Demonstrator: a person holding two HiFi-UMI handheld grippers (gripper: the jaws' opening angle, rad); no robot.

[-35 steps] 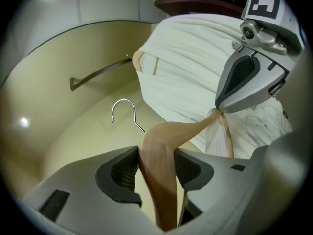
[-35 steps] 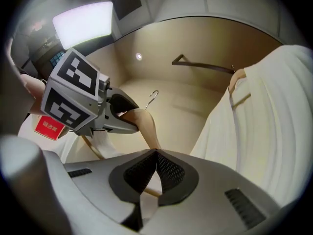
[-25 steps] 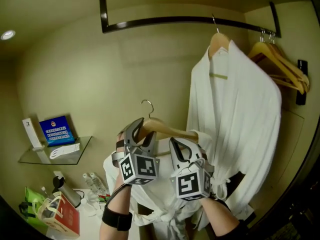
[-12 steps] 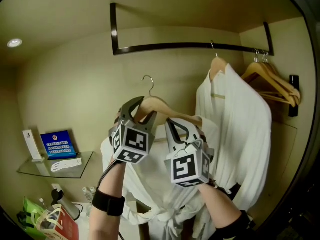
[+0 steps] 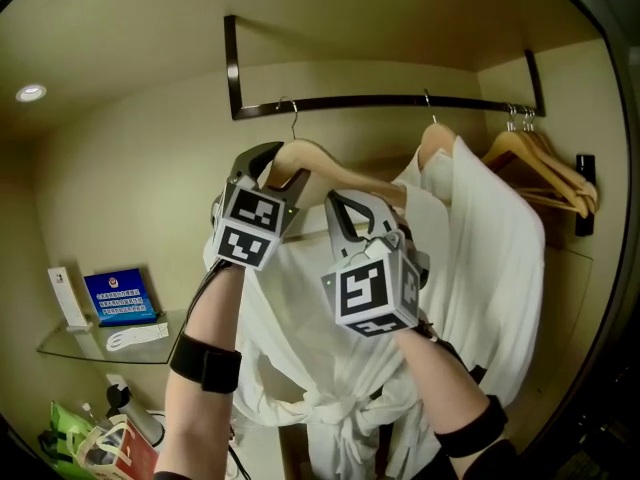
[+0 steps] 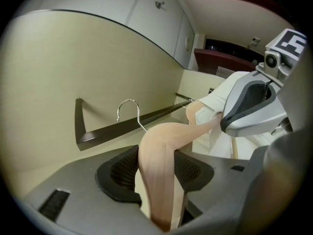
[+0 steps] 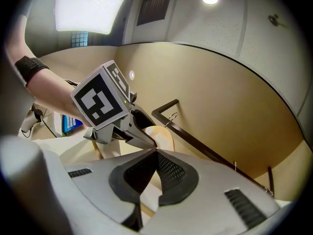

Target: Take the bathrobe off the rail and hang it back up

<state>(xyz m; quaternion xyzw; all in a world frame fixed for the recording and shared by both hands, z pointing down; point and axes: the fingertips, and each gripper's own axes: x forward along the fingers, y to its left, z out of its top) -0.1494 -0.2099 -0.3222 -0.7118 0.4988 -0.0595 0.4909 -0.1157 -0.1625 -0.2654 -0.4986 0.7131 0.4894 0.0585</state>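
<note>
overhead, the rail (image 5: 400, 100) runs dark across the beige alcove wall. the head view alone takes in the whole bathrobe (image 5: 320, 368): white, belt knotted, draped on a wooden hanger (image 5: 318, 158) held up just below the rail's left end. a second robe (image 5: 500, 258) hangs further right, and bare hangers (image 5: 548, 163) sit at the right end. that view sees the grippers only from behind their marker cubes. the left gripper view gives the grip itself: the left gripper (image 6: 156, 166) is clamped on the hanger's pale wooden arm, a pad pressing each side. the metal hook (image 6: 128, 109) stands up in front of the rail near its left corner; whether it sits over the bar i cannot tell. the right gripper view shows the right gripper (image 7: 156, 153) closed tip to tip, with white cloth and a strip of wood behind the pads but no fold plainly pinched. in the head view it sits at the robe-covered right shoulder of the hanger. only the head view catches the glass shelf (image 5: 90, 343) with a blue card (image 5: 118, 296) low at the left.
</note>
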